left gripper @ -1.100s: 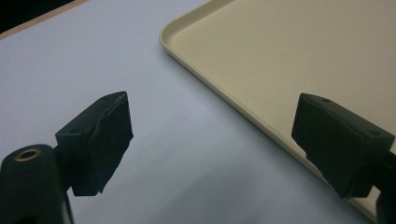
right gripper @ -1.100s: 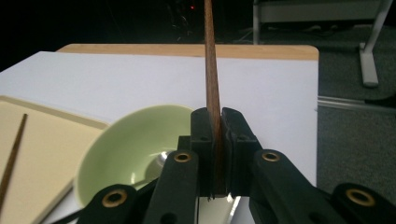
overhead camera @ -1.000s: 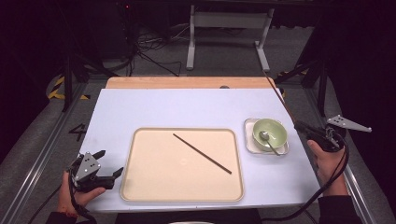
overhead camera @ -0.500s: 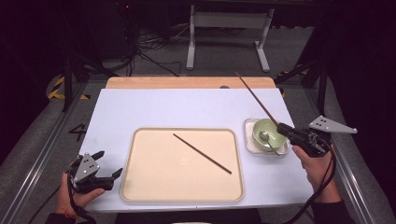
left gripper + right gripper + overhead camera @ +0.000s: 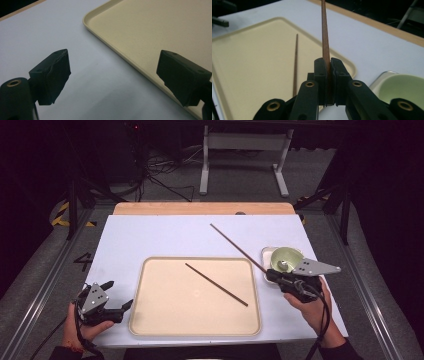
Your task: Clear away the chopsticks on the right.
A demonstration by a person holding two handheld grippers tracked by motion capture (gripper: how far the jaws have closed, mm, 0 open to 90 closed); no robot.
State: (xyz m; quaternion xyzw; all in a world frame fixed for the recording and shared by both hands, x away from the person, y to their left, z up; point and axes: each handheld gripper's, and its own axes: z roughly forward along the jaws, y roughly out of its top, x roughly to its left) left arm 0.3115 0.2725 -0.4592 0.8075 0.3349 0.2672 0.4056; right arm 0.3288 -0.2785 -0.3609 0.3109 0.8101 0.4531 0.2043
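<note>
Held chopstick (image 5: 237,247): clamped at its near end between the fingers of the right gripper (image 5: 272,275), shaft running up and away toward the table's far left, tip raised above the white table (image 5: 150,235). In the right gripper view (image 5: 327,82), same stick (image 5: 324,32) rising straight ahead out of the closed fingers (image 5: 320,75), long axis in line with the gripper itself. Fingers shut tight on the wood, no gap to either side.

Second chopstick (image 5: 216,284): flat on the beige tray (image 5: 150,320), lying on a diagonal from upper left to lower right, roughly parallel to the held one. Well apart from it; near end pointing toward the tray's right edge. From the right fingers, tray and resting stick lie to the left and slightly nearer the person; probably a short swing left and down to lay the held stick beside its mate. Right hand far nearer than left.

Just behind the right gripper, a pale green bowl (image 5: 286,257) in a small square dish, partly covered by the gripper's grey plate; something small inside, too unclear to name.

Left gripper (image 5: 120,295) at the tray's near left corner, low over the table, fingers (image 5: 53,72) spread wide and holding nothing, tray rim (image 5: 110,42) between them.
</note>
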